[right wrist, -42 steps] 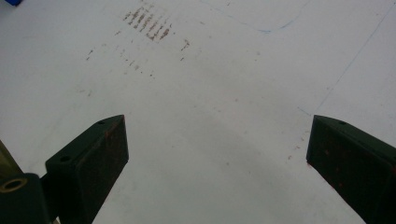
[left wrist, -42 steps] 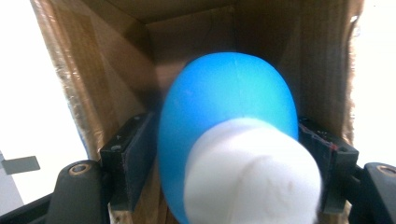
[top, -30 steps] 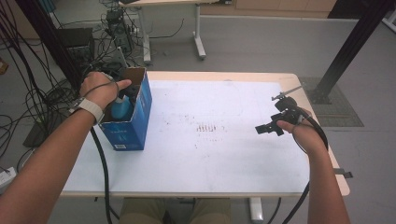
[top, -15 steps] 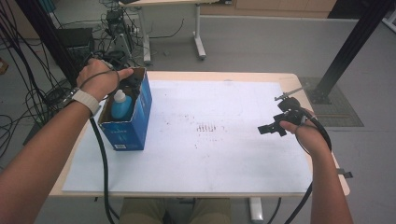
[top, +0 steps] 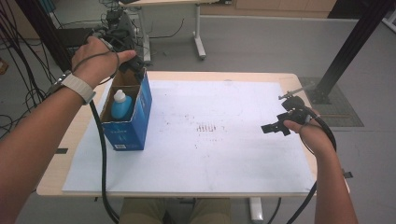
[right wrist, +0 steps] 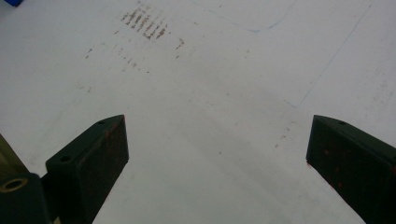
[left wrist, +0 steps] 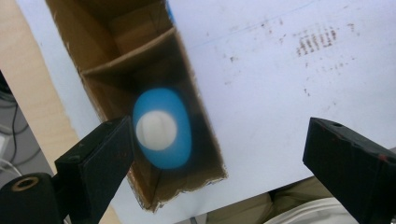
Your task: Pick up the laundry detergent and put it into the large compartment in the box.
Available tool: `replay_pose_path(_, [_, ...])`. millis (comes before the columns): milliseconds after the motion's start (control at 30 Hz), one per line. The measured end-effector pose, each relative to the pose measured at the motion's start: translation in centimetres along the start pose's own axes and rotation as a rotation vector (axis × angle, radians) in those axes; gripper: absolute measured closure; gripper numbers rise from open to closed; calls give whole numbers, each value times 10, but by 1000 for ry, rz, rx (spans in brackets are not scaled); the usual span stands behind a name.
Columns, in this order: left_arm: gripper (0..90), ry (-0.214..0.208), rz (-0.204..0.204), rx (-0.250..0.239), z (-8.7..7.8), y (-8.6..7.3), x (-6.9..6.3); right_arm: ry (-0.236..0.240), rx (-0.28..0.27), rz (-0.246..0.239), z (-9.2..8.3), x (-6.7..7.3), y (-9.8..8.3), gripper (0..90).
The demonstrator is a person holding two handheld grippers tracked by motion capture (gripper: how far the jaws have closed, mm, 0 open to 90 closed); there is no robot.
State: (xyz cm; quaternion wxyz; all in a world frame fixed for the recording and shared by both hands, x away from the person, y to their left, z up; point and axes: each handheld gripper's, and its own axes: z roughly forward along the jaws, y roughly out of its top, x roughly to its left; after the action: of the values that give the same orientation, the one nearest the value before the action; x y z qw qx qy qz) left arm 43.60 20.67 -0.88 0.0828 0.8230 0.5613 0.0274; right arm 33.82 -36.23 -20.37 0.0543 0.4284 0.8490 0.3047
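Note:
A blue bottle with a white cap (top: pixel 121 105) (left wrist: pixel 161 127) stands upright in the near compartment of an open blue cardboard box (top: pixel 140 116) (left wrist: pixel 119 60) on the table's left. Above the box's far end my left gripper (top: pixel 133 65) (left wrist: pixel 217 154) points down; its jaws have just been opening and stand wide apart, well clear of the bottle below. At the table's right my right gripper (top: pixel 275 128) (right wrist: pixel 217 163) hovers open over the bare white sheet (right wrist: pixel 210 93), with nothing between its jaws.
A white sheet (top: pixel 224 135) with faint brown marks covers most of the wooden table (top: pixel 285 79). Cables trail from both grippers over the near edge. Behind the table are a desk's legs (top: pixel 198 32) and a black post (top: pixel 355 42).
The left hand has risen out of the box and drawn back toward its far end, leaving the bottle standing inside. Its jaws are wider apart. The right hand has kept still.

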Motion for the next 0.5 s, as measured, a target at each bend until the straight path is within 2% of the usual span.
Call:
replay_pose_path(133, [73,-26,60,-41,-12,-2,-3,-2,4,0,-1,1,2,57])
replay_pose_path(300, [69,-62,147,-53,-21,0,-7,-1,2,5,-3,1,3,57])
replay_pose_path(500, [64,-111,241,-58,-23,2,-9,-2,8,8,-3,2,8,57])
